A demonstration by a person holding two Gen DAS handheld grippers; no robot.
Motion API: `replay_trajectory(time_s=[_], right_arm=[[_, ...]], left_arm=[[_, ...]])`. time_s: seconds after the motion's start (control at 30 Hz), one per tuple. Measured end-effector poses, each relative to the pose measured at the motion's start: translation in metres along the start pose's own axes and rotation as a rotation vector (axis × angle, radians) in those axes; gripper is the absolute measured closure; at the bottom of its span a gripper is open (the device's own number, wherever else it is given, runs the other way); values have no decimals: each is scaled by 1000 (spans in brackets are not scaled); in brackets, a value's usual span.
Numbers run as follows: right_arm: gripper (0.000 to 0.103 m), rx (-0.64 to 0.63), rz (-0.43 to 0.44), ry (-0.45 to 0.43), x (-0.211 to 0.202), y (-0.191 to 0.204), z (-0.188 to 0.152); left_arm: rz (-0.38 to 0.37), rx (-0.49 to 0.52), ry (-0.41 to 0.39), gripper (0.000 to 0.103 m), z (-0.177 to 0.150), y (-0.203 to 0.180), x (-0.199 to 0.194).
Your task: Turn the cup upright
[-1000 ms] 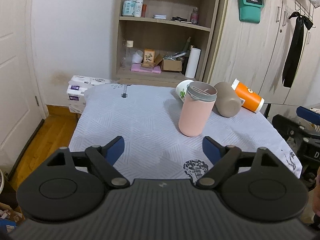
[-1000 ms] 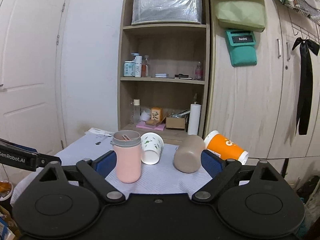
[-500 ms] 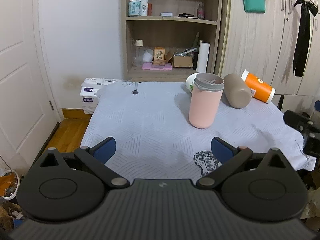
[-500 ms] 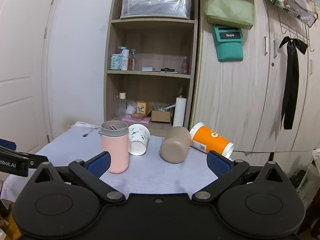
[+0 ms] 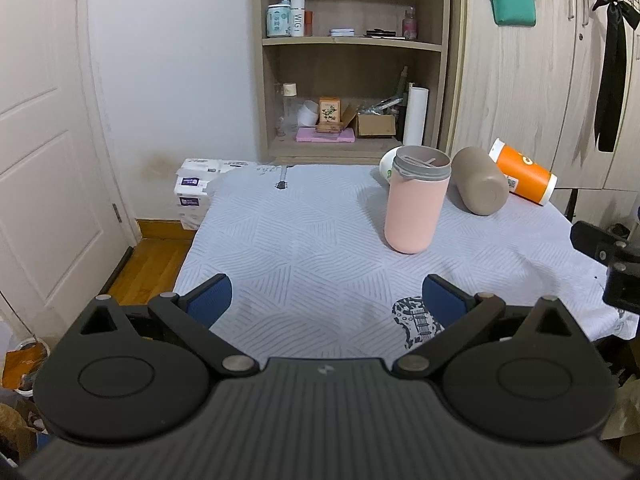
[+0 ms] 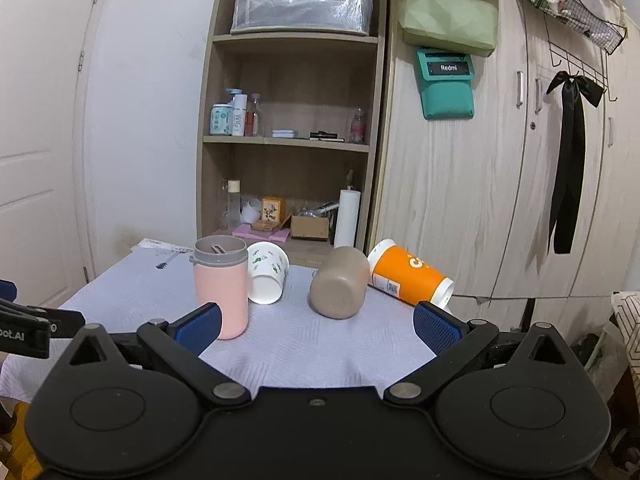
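Note:
A pink cup with a grey rim (image 5: 415,204) (image 6: 221,286) stands upright on the table. A taupe cup (image 5: 479,186) (image 6: 339,282) lies on its side to its right. An orange paper cup (image 5: 523,171) (image 6: 408,277) lies on its side at the far right. A white cup with green leaf print (image 5: 387,165) (image 6: 267,272) lies on its side behind the pink cup. My left gripper (image 5: 326,300) is open and empty, short of the pink cup. My right gripper (image 6: 316,323) is open and empty near the table's front edge.
The table has a grey patterned cloth (image 5: 312,240) (image 6: 320,344). A wooden shelf unit (image 6: 292,140) and wardrobe doors (image 6: 500,180) stand behind it. A white door (image 5: 44,152) and stacked white packs (image 5: 194,196) are at the left.
Both grippers have drawn back from the table and opened wider. The cups look smaller and have not moved.

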State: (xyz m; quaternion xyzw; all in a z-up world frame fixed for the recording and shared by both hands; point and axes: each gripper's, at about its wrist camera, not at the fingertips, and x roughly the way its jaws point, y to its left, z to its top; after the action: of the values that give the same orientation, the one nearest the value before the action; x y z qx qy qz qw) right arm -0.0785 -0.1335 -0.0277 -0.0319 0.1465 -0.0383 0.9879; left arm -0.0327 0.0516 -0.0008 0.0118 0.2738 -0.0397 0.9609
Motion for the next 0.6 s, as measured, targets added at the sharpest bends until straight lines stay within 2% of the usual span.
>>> replay_trajectory(time_s=[0.3,0.6], right_arm=[[0,4,-5,4,-3,3,0],[0,7,-13,13,-4,4,0]], left_arm=[[47,-1,16,0,-2,0,4],[51,6,12,0,-3,0,1]])
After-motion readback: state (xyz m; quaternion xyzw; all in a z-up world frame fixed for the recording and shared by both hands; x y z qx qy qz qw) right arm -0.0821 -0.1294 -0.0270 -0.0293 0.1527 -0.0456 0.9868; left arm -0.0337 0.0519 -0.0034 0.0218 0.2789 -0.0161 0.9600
